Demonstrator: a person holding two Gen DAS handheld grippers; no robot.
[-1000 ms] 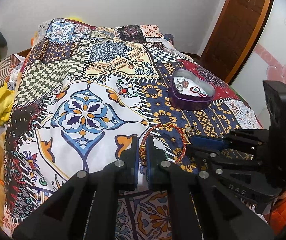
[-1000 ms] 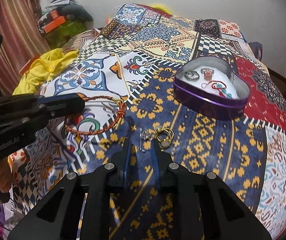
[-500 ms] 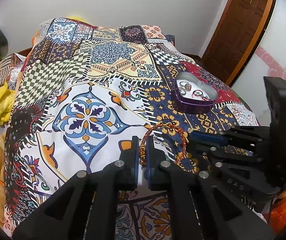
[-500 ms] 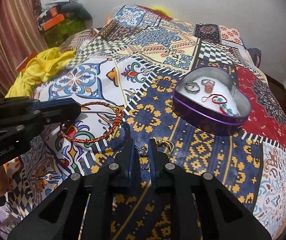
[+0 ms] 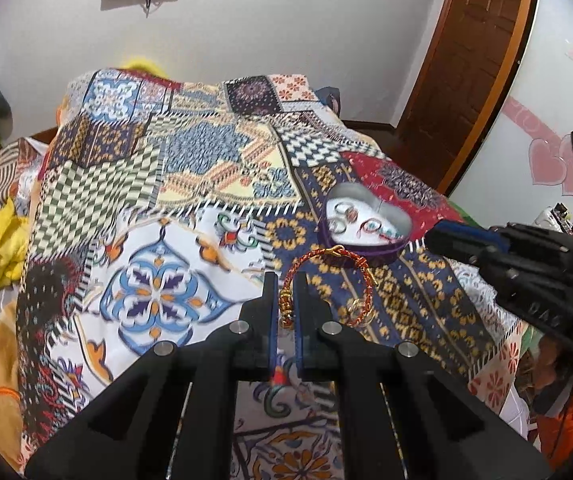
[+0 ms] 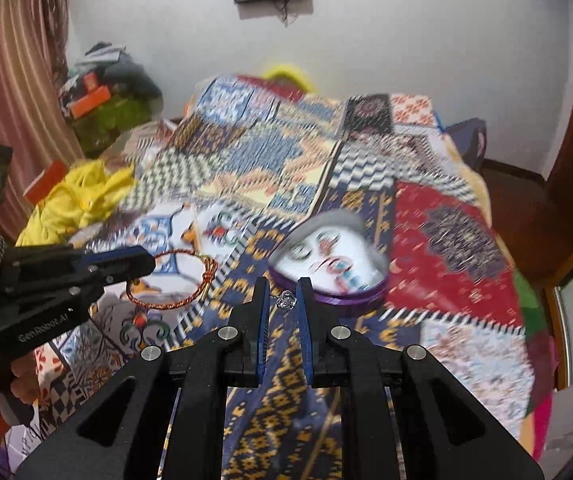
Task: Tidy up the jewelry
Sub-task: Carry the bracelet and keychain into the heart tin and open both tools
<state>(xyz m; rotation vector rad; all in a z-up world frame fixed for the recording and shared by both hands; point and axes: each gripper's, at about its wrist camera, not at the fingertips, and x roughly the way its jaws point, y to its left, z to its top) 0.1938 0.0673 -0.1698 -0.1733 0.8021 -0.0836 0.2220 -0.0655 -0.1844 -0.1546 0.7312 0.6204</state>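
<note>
My left gripper [image 5: 285, 280] is shut on a red and gold cord bracelet [image 5: 326, 258] and holds it lifted above the patterned bedspread [image 5: 158, 240]. The bracelet also shows in the right wrist view [image 6: 174, 280], hanging from the left gripper [image 6: 142, 262]. My right gripper [image 6: 284, 286] is shut on a small silver earring [image 6: 286, 300], raised off the bed. A purple heart-shaped tin [image 5: 366, 236] with rings and a red cord piece inside sits just beyond both grippers; it also shows in the right wrist view [image 6: 326, 260]. A gold ring [image 5: 360, 306] lies on the bedspread below the bracelet.
Yellow clothes [image 6: 74, 200] lie at the bed's left side. A wooden door [image 5: 466, 60] stands at the right. A striped curtain [image 6: 6, 80] and a pile of things [image 6: 106, 96] are at the far left.
Both grippers have risen off the bedspread, the left with the bracelet and the right with the earring, and moved towards the heart tin.
</note>
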